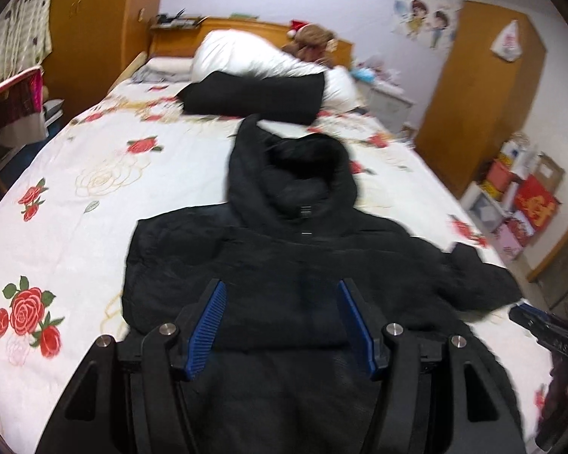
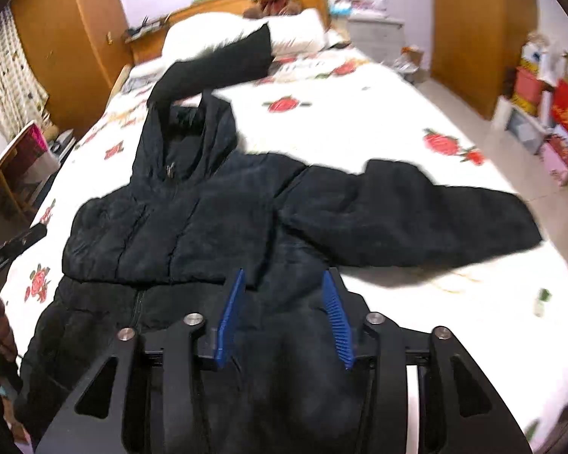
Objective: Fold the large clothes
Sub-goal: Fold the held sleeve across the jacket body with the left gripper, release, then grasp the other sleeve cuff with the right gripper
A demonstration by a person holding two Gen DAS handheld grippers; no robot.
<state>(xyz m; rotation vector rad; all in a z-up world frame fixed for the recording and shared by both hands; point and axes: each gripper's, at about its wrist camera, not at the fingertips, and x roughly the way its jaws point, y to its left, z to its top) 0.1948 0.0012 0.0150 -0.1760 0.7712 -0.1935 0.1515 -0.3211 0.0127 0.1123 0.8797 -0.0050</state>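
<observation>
While your left gripper and right gripper both hang released, jaws apart and gripping nothing, the black hooded jacket lies spread mid-bed, one sleeve reaching toward the right edge.

Both pictures are blurry. The black jacket runs off the bottom edge, so its lower end cannot be seen. The right gripper only pokes in at the edge of the left wrist picture. The left gripper is just a dark smear at the side of the right wrist picture. The wall drawings are too fuzzy to make out. The boxes by the wall are blurred too.
</observation>
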